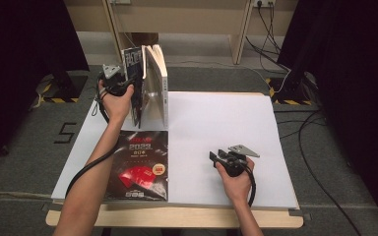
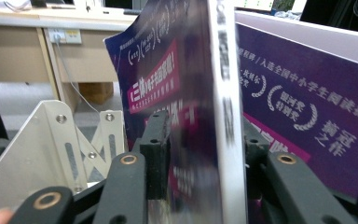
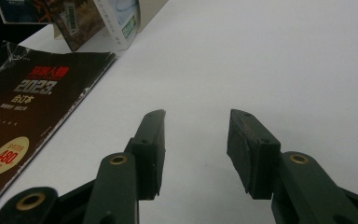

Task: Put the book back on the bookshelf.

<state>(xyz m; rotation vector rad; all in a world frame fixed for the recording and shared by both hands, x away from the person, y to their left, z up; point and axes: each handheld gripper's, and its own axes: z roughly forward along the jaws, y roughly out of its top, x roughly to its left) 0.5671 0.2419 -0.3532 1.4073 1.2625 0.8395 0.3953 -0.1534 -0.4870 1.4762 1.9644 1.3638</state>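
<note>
Left gripper (image 1: 128, 83), upper left of the high view, held at the row of upright books (image 1: 150, 83) standing at the far left corner of the white table top (image 1: 216, 128). In the left gripper view a dark purple book (image 2: 186, 93) stands on edge between the two jaws, its white spine edge facing the camera. Left jaw lies close beside the cover; whether the pads press on it I cannot tell, as the right pad is hidden behind the book. Jaws stand part open with the book in the gap. A second purple book (image 2: 307, 102) with a white top edge stands just beside it, right of frame. A pale metal bookend (image 2: 51, 149) sits at the lower left of that view.

Right gripper (image 1: 219, 158), lower middle of the high view, rests low over the bare white surface, well apart from the books. In the right gripper view (image 3: 196, 149) the jaws stand wide apart with nothing between them, only bare table.

A black magazine (image 1: 141, 164) with red and white print lies flat at the lower left of the table, near the person's left forearm (image 1: 96, 167). It also shows at the left edge of the right gripper view (image 3: 32, 112), with the feet of the upright books at the upper left.
</note>
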